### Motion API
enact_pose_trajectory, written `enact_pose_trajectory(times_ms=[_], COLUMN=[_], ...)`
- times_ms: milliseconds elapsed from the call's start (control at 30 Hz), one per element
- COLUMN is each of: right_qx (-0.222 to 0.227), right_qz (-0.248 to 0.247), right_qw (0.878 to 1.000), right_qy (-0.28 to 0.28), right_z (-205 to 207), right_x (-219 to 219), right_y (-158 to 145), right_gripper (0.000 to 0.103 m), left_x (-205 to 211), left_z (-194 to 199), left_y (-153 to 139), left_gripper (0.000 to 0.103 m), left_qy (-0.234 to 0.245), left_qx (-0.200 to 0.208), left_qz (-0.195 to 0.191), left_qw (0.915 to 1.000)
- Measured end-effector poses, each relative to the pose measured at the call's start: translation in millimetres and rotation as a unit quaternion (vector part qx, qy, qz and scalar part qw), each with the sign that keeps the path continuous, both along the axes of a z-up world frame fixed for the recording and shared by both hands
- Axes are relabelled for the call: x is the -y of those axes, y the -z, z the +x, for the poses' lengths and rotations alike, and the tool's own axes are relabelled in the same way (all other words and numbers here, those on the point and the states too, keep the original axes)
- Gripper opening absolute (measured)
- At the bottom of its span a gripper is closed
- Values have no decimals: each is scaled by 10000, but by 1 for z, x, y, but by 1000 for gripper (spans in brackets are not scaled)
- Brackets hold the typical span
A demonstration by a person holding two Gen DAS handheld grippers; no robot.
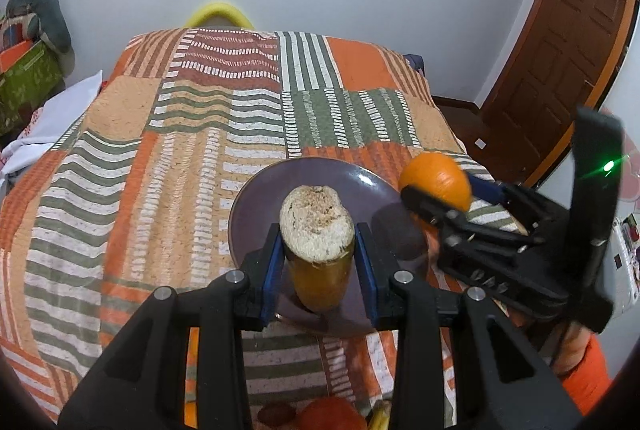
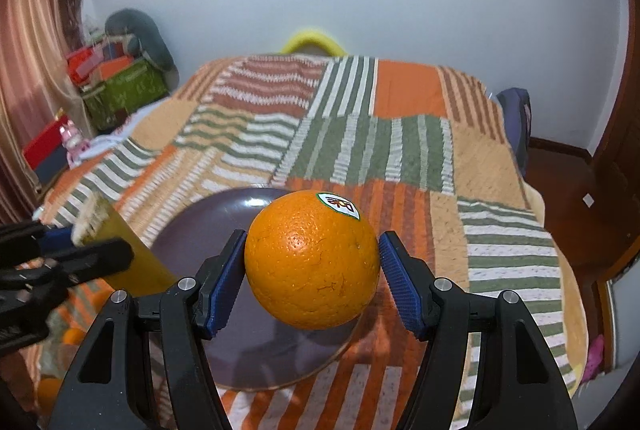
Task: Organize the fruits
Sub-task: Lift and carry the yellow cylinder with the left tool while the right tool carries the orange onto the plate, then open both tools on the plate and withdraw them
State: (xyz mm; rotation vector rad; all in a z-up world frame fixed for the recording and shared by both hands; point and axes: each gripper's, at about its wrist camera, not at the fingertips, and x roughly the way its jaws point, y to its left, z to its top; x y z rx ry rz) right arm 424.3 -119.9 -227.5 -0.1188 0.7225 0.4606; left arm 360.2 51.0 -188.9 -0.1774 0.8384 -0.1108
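A purple plate (image 1: 256, 205) lies on the patchwork bedspread (image 1: 160, 149). My left gripper (image 1: 318, 242) is shut on a yellow cylindrical fruit piece (image 1: 318, 230) with a pale fibrous cut end, held just above the plate's near part. My right gripper (image 2: 312, 262) is shut on an orange (image 2: 312, 254) with a sticker, its blue pads pressing both sides, over the plate's (image 2: 224, 218) right half. The left wrist view has the orange (image 1: 438, 181) and right gripper (image 1: 444, 189) at the plate's right rim. The right wrist view shows the left gripper (image 2: 80, 250) and fruit piece (image 2: 132, 254) at the left.
More fruit lies near me: a red one (image 1: 332, 416), a banana tip (image 1: 380, 420) and oranges (image 2: 72, 336). The bed ends at the right, with wooden floor (image 2: 568, 197) and a door (image 1: 560, 69) beyond. Boxes (image 2: 120, 85) stand at the far left. An orange sleeve (image 1: 588, 362) shows.
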Motion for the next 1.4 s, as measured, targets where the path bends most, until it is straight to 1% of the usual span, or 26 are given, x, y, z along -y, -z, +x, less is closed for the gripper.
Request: enact_pose_trajectory(times_ms=[233,300,400,433,467,533,600,633,767,967,1067,1200,1400], right_qx=[-272,-361,-536,-571,-534,-535,-493,-441,-237,-73,42,152,252], right_qz=[-175,-216,-288,-291,-282,-300,-205,-150,-112,-148,-170,-93,-45], right_qw=[9994,9991,9981,9978,9980,9979,9982,9986,9994,9998,9997,9997,9994], right_qy=[-85,-88,-123,-146,-162,-209,-282,-265,-209,-150,-141,-178,-229], right_z=[18,21,26,28,26,25,23,20,11,-12,-25,-52,-91], right_x=[-8,-8,-9,-10,-9,-7,-4,-2,3,9,11,17,24], right_y=[19,24,32,34,34,31,28,24,11,-9,-18,-32,-45], right_gripper=[63,63,63,64,64,64,70,77,78,78,78,78,80], left_x=[-2,-2,-1,-2,-2,-3,-2,-2,-2,-3,-4,-7,-16], left_z=[26,32,40,42,43,42,40,39,32,8,-10,-44,-99], left_y=[7,9,15,18,20,25,26,26,20,-3,-18,-39,-65], left_gripper=[35,35,39,43,48,52,52,52,52,52,52,52,55], left_qy=[-113,-171,-243,-246,-241,-236,-236,-236,-262,-286,-323,-425,-478], left_qx=[-95,-140,-260,-306,-353,-411,-443,-448,-432,-218,-63,215,445], left_qz=[19,106,230,233,224,200,216,209,152,210,291,531,530], left_qw=[9999,9997,9991,9990,9988,9987,9985,9985,9986,9991,9990,9975,9965])
